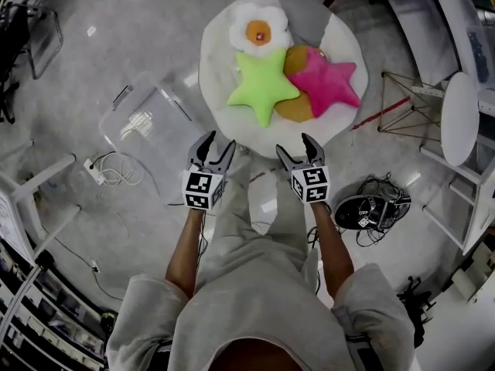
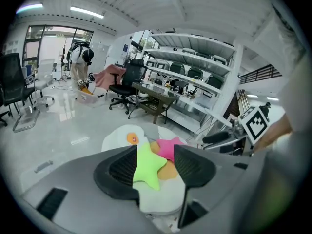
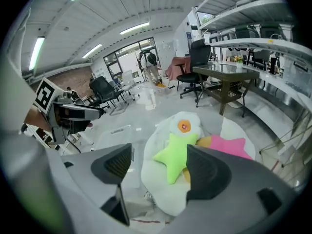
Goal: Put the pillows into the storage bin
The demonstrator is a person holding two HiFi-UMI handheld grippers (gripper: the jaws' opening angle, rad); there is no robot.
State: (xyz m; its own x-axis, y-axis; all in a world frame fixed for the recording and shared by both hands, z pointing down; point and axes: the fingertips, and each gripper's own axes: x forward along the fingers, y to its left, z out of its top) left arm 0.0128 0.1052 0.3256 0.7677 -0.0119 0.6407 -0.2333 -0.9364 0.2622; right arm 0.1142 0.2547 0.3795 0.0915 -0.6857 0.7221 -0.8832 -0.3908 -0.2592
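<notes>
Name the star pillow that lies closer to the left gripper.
The lime-green star pillow: it lies left of the pink star pillow, on the side of the left gripper.

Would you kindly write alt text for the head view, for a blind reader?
A person holds the left gripper and right gripper, both open, just short of a round white cushion bearing a green star pillow, pink star pillow, flower pillow and orange pillow. A clear storage bin stands on the floor to its left.
</notes>
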